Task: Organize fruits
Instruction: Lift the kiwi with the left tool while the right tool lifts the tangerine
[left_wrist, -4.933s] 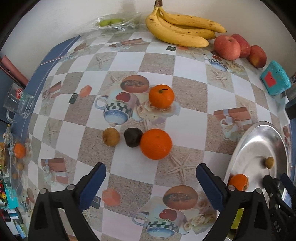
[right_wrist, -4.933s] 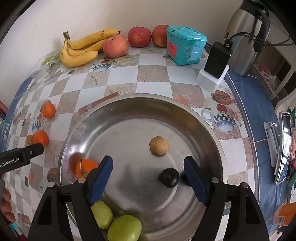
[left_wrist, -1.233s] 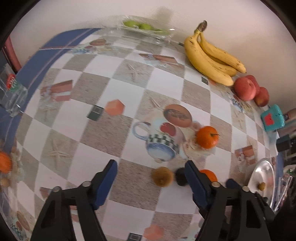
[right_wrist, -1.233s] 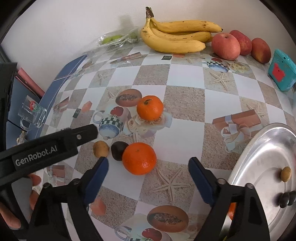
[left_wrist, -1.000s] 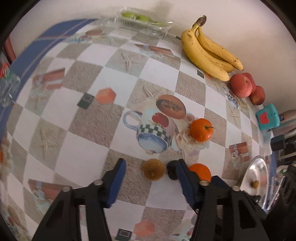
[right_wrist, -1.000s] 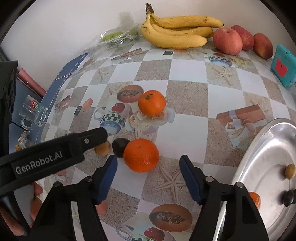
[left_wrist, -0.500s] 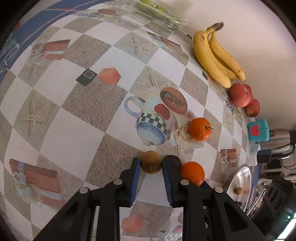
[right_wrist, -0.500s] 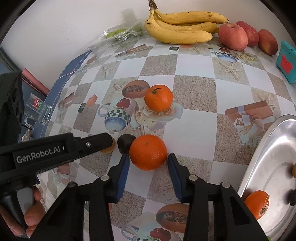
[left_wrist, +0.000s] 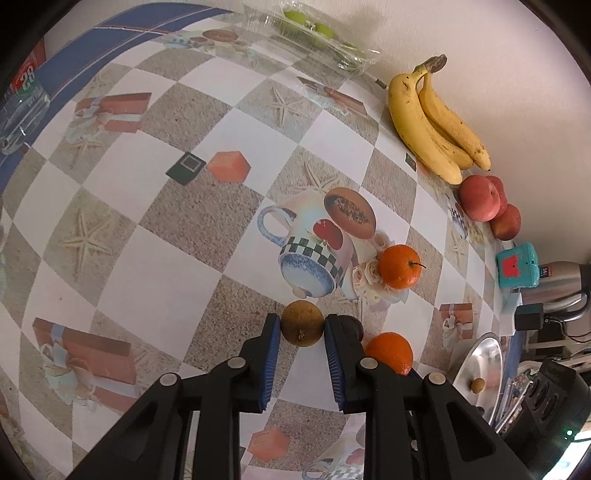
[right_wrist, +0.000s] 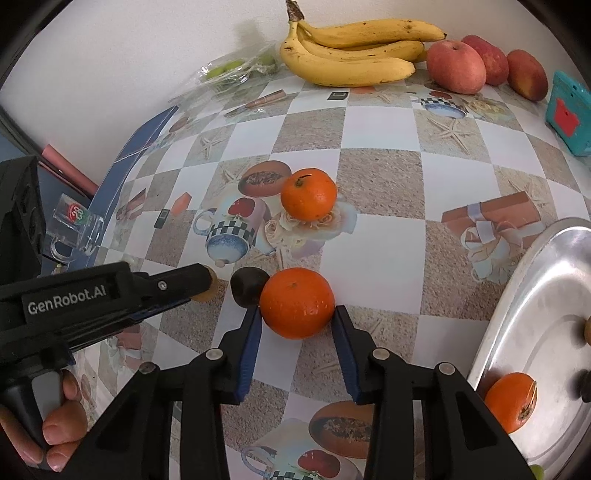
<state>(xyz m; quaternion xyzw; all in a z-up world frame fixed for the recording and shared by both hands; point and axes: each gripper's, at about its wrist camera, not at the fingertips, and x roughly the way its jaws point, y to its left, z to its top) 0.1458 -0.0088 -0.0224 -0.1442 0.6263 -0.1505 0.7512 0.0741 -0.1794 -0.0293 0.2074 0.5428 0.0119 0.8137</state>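
My left gripper (left_wrist: 301, 328) is shut on a small brown round fruit (left_wrist: 302, 328) that rests on the patterned tablecloth. A dark fruit (left_wrist: 352, 325) sits just right of it, behind the right finger. In the right wrist view my right gripper (right_wrist: 297, 321) is shut on a large orange (right_wrist: 297, 302), with both blue pads against its sides. The dark fruit (right_wrist: 248, 286) touches that orange on the left. The brown fruit (right_wrist: 208, 291) is mostly hidden behind the left gripper's tip. A second orange (right_wrist: 309, 199) lies farther back.
A metal tray (right_wrist: 517, 314) at the right holds an orange (right_wrist: 511, 400) and small fruits. Bananas (right_wrist: 354, 55), red apples (right_wrist: 456, 66) and a bag of green fruit (right_wrist: 236, 70) line the wall. A teal box (right_wrist: 570, 110) stands far right, a glass mug (right_wrist: 75, 225) at the left edge.
Both pairs of jaws have narrowed from wide apart. The left pair now grips the brown fruit and the right pair grips the large orange. The left view has rolled slightly.
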